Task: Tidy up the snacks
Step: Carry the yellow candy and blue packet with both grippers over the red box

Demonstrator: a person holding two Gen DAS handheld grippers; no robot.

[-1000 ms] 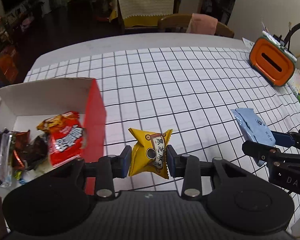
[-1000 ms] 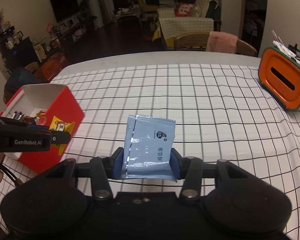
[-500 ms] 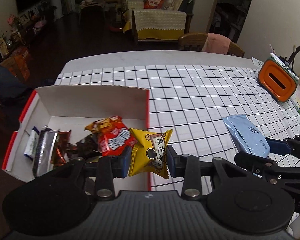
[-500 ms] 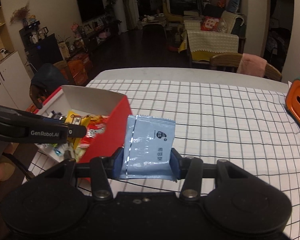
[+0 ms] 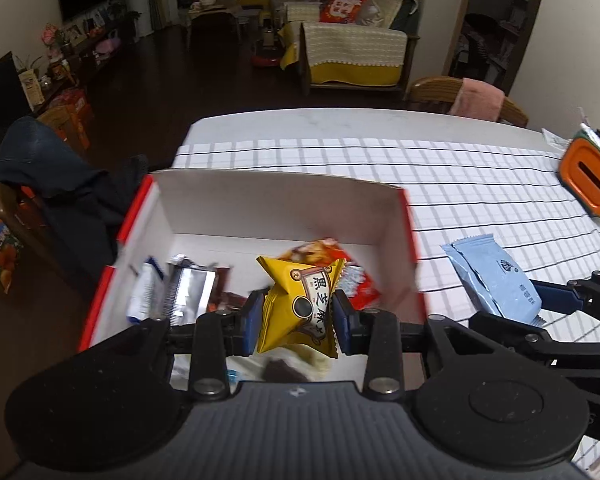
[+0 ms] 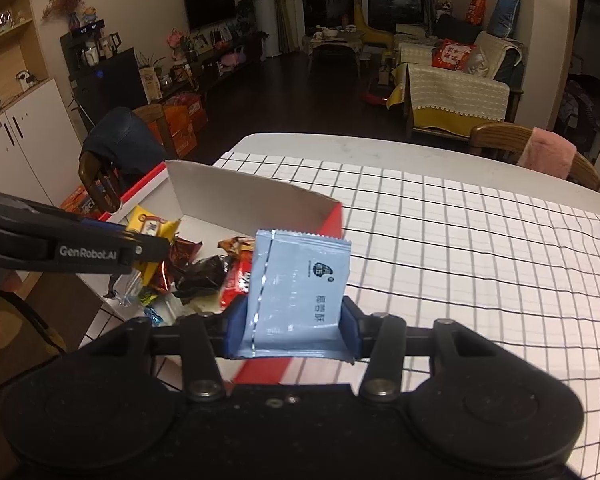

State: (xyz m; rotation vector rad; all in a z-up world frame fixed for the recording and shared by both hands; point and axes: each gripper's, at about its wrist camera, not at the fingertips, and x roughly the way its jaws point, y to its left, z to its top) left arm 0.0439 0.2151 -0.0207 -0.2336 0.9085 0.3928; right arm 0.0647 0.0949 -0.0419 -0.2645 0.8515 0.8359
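My left gripper [image 5: 298, 316] is shut on a yellow snack packet [image 5: 300, 300] and holds it above the open red and white box [image 5: 284, 208]. The box holds several snacks, among them a red packet [image 5: 356, 288] and a silver wrapper [image 5: 188, 288]. My right gripper [image 6: 292, 328] is shut on a light blue packet [image 6: 300, 284] and holds it upright by the box's right wall [image 6: 332, 220]. The blue packet also shows in the left wrist view [image 5: 496, 276], to the right of the box. The left gripper's arm [image 6: 72, 248] shows in the right wrist view with the yellow packet [image 6: 148, 226].
The box stands at the left end of a table with a checked cloth [image 5: 460, 184]. An orange holder [image 5: 590, 176] stands at the far right. A chair with a dark jacket [image 5: 56, 176] is left of the table, a wooden chair with a pink cloth [image 5: 472, 96] behind it.
Both grippers have moved left with their packets. The yellow packet has gone from over the cloth to over the inside of the box. The blue packet now stands by the box's right wall.
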